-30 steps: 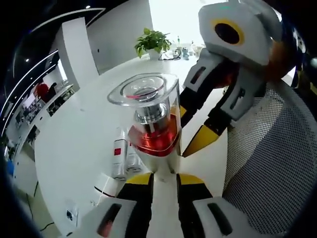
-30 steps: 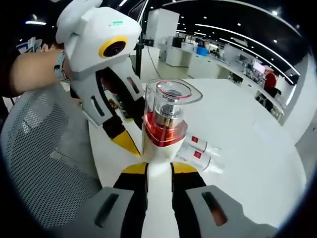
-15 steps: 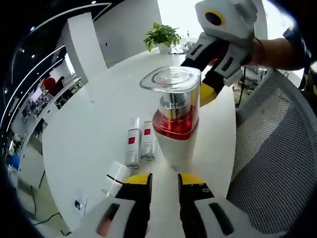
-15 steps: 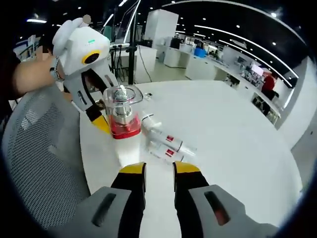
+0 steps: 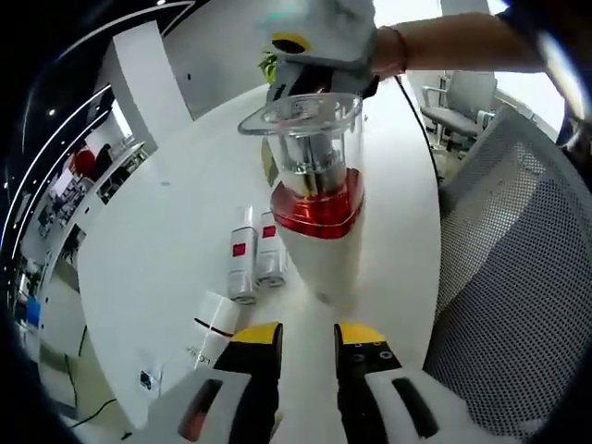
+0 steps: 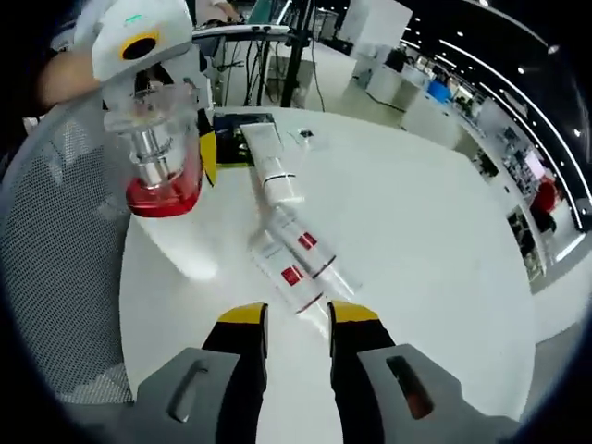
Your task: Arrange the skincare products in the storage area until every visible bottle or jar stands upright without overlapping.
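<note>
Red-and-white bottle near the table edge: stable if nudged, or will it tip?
Probably tippy: the bottle is tall, and its wide clear cap sits high above a narrower white base. The glossy cap and body look slick, so jaws may slip. It stands by the table's edge beside the mesh chair, so a tip that way could drop it.

so the right gripper [image 6: 287,319] has let go of the red-banded pump bottle [image 5: 314,199] and backed off. Its jaws are now over the two lying tubes [image 6: 296,259], while the left gripper [image 5: 308,335] has pulled slightly back from the bottle too.
</note>
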Demonstrator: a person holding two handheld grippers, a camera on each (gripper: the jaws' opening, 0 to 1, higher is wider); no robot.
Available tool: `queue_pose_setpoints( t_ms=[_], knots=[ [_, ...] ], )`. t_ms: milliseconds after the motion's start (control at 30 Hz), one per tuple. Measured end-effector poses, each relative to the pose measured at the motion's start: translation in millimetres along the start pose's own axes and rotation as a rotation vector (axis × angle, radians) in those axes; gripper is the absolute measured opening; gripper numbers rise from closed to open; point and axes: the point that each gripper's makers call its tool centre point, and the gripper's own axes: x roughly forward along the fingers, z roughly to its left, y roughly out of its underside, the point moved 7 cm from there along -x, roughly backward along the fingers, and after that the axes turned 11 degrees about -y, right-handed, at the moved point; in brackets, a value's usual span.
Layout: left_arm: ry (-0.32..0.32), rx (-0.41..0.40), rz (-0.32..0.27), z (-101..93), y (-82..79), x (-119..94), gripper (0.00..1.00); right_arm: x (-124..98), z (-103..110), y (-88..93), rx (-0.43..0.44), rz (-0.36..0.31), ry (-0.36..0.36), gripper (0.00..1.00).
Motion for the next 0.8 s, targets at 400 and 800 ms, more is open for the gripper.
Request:
queue_pose_setpoints(
  t_ms=[400, 800],
  knots=[
    [0.011, 0.003, 0.004, -0.1, 2.2, 0, 0.23, 20, -20, -1.4, -0.05, 0.12, -0.15, 0.23],
    [0.008, -0.006, 0.005, 3.7, 3.6, 0, 0.22, 36, -20, -1.6, -0.095, 0.226, -0.266, 0.21]
  ],
)
